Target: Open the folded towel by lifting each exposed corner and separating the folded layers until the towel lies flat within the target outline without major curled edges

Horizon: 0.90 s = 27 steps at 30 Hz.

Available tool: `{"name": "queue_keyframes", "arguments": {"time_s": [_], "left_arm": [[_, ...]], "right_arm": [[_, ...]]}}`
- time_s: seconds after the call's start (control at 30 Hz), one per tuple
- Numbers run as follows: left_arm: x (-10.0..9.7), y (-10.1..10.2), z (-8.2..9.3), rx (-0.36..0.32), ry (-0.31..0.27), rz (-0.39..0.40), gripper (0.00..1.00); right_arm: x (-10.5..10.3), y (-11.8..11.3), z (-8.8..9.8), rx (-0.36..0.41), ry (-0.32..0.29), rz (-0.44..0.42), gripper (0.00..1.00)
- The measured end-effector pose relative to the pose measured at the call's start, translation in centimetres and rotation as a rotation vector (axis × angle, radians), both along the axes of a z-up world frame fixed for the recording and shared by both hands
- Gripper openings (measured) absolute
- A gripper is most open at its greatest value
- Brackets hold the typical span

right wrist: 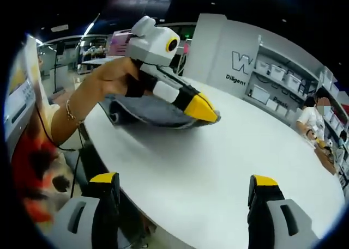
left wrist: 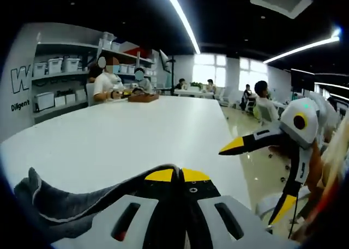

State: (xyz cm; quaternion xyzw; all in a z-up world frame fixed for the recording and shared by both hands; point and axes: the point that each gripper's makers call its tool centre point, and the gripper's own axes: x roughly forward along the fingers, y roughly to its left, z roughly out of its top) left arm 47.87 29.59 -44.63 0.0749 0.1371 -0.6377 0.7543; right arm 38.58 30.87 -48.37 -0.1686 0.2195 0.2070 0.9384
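Left gripper (right wrist: 204, 110) pinching the grey towel (right wrist: 155, 114), lifted off the near left part of the white table (right wrist: 229, 151). Right gripper (right wrist: 182, 192) spread wide, holding nothing.

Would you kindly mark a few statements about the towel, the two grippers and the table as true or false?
1. The left gripper is shut on the grey towel. True.
2. The right gripper is shut on a towel corner. False: its jaws stand wide apart, holding nothing.
3. The towel lies fully flat on the white table. False: the gripped edge is raised off it.
4. People sit at the table's far end. True.
5. The right gripper appears in the left gripper view, off to the right. True.
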Motion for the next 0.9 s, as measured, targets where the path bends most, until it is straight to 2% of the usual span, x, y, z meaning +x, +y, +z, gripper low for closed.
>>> {"name": "queue_keyframes", "arguments": {"time_s": [0.27,0.43,0.53,0.63,0.77,0.9], "left_arm": [[-1.0,-0.9,-3.5,0.098,0.024,-0.017,0.02],[-1.2,-0.6,-5.2,0.137,0.055,-0.015,0.05],[-1.3,-0.5,-5.5,0.141,0.067,-0.010,0.09],[-1.6,-0.4,-5.1,0.138,0.077,-0.011,0.20],[-1.6,0.1,-4.3,0.141,0.071,0.010,0.44],[-1.2,1.2,-3.6,0.145,0.068,0.043,0.62]], "right_arm": [[-0.3,-0.1,0.0,-0.002,0.003,-0.001,0.98],[-0.5,-0.3,-0.1,-0.004,0.006,-0.004,0.98],[-0.6,-0.3,-0.1,-0.004,0.007,-0.003,0.98],[-0.7,-0.3,-0.2,-0.003,0.010,-0.004,0.98],[-0.7,-0.4,-0.2,-0.003,0.017,-0.010,0.98],[-0.7,-0.3,-0.2,-0.002,0.017,-0.008,0.98]]}}
